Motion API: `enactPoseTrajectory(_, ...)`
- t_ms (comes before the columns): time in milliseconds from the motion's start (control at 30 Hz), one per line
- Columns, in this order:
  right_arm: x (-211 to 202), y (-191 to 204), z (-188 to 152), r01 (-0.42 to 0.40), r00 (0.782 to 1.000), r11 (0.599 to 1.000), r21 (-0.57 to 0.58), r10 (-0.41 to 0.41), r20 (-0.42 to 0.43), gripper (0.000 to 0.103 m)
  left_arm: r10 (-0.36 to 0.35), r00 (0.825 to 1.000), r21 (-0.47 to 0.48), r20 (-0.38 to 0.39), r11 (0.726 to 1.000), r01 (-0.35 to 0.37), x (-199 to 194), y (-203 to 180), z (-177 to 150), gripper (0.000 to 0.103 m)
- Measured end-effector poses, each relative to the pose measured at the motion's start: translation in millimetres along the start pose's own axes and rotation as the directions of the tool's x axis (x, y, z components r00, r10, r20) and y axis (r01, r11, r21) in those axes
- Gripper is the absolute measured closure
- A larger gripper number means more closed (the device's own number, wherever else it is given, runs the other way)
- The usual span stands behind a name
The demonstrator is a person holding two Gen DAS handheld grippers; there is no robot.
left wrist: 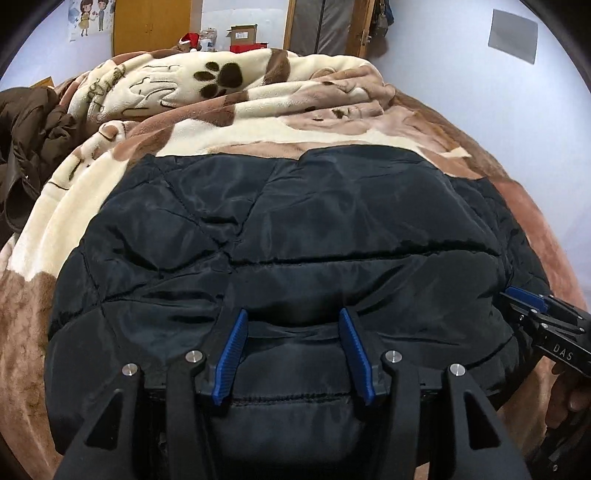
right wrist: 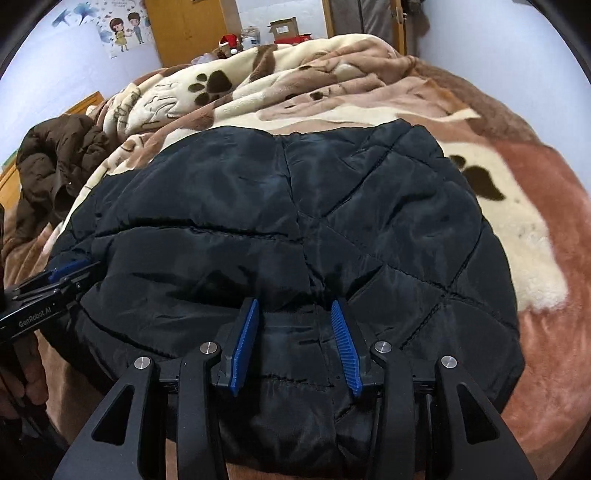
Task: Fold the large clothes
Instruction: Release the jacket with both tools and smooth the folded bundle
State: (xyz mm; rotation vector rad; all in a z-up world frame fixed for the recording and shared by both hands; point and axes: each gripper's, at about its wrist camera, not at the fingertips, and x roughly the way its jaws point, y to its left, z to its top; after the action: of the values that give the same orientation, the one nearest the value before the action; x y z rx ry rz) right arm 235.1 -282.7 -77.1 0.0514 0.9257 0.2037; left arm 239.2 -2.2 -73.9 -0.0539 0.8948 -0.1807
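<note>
A black quilted puffer jacket (left wrist: pixel 295 221) lies spread on the bed, its near hem toward me. My left gripper (left wrist: pixel 293 314) has a thick puffed fold of that hem between its blue pads (left wrist: pixel 231 354), and the fabric bunches up at the tips. My right gripper (right wrist: pixel 295 302) pinches the same hem further right, with creases running into its pads (right wrist: pixel 345 343). Each gripper shows at the edge of the other's view: the right gripper (left wrist: pixel 519 300) at the jacket's right edge, the left gripper (right wrist: pixel 72 268) at its left edge.
A cream and brown paw-print blanket (left wrist: pixel 258 122) covers the bed under the jacket. A brown puffer coat (left wrist: pixel 33 140) is heaped at the left. Beyond the bed are a wooden cabinet (left wrist: pixel 151 26), boxes and a wall. A hand (right wrist: pixel 33 380) holds the left tool.
</note>
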Motion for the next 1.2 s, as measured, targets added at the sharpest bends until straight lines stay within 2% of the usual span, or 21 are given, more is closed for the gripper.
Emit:
enactPoseTrajectory(300,2.2,0.5,-1.3,0.000,1.000,1.000,-0.014,0.000,-0.015,0.061,-0.006,1.000,-0.006,-0.006,1.000,0.006,5.1,1.8,-0.5,0.049)
enactPoseTrajectory(433,-16.6,-3.1,4.9,-0.005,1.000,1.000,-0.004,0.005,-0.013,0.061,-0.021,1.000,-0.009,0.003,1.000,0.021,-10.6,7.1,3.8,0.049)
enactPoseTrajectory(567,-43.8,-13.8,10.4,0.009,0.999,1.000,0.013,-0.010,0.053,0.061,0.000,0.998,-0.031,0.065,1.000,0.002,-34.2,27.8,9.9,0.049)
enactPoseTrajectory(700,-44.0,-27.6,19.2,0.039,0.997,0.998,0.045,-0.041,0.059,0.061,0.050,0.997,-0.096,0.054,0.994,-0.045,-29.4,61.0,21.6,0.050)
enactPoseTrajectory(800,-40.6,-25.6,31.7,0.021,0.997,0.999,0.048,-0.024,0.070,0.061,0.030,0.998,-0.132,0.054,0.991,-0.023,-22.9,70.8,34.0,0.050)
enactPoseTrajectory(900,-34.4,-16.1,44.6,-0.005,0.997,1.000,0.025,0.003,0.081,0.061,0.024,0.997,-0.091,0.072,0.996,-0.017,-15.9,61.9,47.2,0.050)
enactPoseTrajectory(1000,-20.1,-4.0,59.4,-0.013,0.997,1.000,-0.003,0.013,0.073,0.061,-0.018,0.998,-0.078,0.055,0.997,0.022,-2.2,48.3,60.4,0.050)
enactPoseTrajectory(1100,-6.9,9.8,71.8,-0.037,0.997,0.999,-0.033,0.039,0.066,0.061,-0.065,0.996,-0.022,0.055,0.998,0.066,10.9,21.6,77.2,0.050)
enactPoseTrajectory(1200,18.9,20.9,84.7,-0.025,0.999,0.997,-0.069,0.027,0.025,0.061,-0.108,0.994,0.021,0.009,0.994,0.107,36.0,-2.6,92.6,0.050)
